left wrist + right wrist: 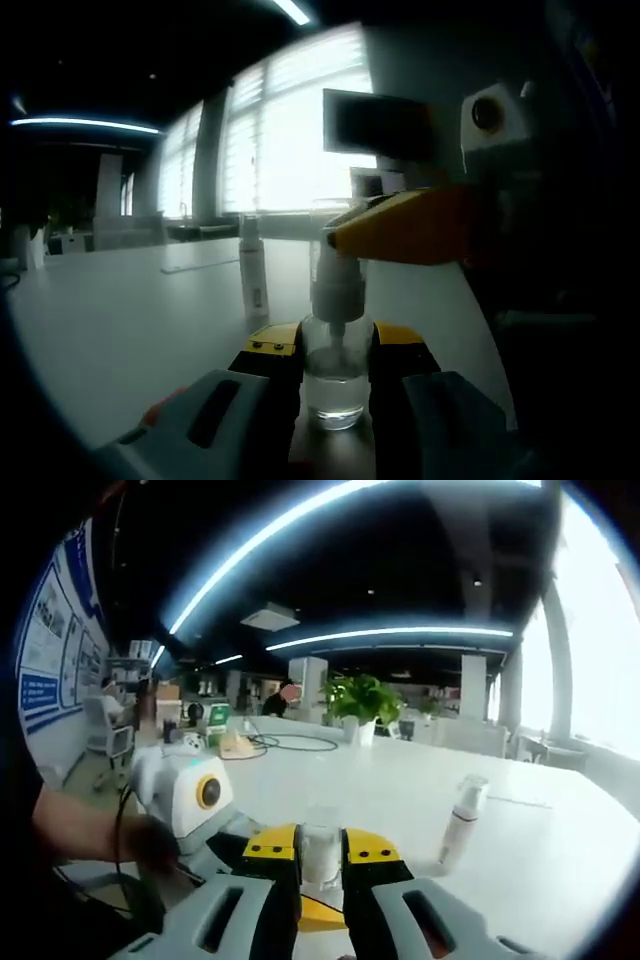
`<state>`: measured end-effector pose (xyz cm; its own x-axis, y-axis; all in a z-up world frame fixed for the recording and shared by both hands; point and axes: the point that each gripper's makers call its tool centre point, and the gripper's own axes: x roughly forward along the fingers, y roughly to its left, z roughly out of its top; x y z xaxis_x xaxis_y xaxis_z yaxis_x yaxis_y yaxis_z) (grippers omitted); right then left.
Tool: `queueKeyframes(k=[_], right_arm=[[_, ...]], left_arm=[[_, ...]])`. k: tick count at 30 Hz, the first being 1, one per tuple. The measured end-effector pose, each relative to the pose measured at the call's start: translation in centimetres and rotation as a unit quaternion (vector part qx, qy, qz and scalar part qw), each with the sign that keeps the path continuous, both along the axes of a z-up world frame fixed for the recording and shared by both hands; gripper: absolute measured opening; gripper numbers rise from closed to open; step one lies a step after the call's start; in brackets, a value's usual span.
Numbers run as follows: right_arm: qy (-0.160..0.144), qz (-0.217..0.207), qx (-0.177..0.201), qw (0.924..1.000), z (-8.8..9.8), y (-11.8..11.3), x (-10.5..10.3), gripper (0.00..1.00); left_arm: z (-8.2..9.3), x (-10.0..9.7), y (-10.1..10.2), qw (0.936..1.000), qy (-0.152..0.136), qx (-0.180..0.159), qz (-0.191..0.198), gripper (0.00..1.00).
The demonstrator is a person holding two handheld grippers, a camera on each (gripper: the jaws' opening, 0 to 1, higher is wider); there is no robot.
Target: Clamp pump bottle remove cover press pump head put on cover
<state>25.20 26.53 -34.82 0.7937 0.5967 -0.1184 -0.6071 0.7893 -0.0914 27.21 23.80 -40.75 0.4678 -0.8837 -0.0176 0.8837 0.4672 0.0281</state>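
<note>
The small clear plastic pump bottle (335,375) stands on the white counter (130,320), pinched low by the left claw (335,365). The right claw (320,858) grips its clear cover (320,852). Probably light and slippery; hold low.

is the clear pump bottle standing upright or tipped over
Upright. In the left gripper view the pump bottle stands on the table between the left gripper jaws, pump head on top, with liquid sitting level at the bottom.
</note>
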Motion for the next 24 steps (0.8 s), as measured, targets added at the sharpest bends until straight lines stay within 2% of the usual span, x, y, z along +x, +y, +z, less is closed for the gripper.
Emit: queueKeyframes(k=[2,4,17,24], right_arm=[[-0.012,0.0,-0.008,0.9999,0.2,-0.1,0.0,0.14],[-0.016,0.004,0.002,0.9999,0.5,-0.2,0.0,0.18],[-0.025,0.038,0.015,0.9988,0.6,-0.9,-0.8,0.25],[-0.026,0.042,0.031,0.9983,0.5,-2.5,-0.9,0.24]], left_arm=[[0.0,0.0,0.0,1.0,0.002,0.0,0.0,0.16],[0.0,0.0,0.0,1.0,0.004,-0.001,0.0,0.16],[-0.1,0.8,0.4,0.9997,0.012,-0.002,0.019,0.16],[-0.1,1.2,0.8,0.9991,0.012,-0.003,0.04,0.16]])
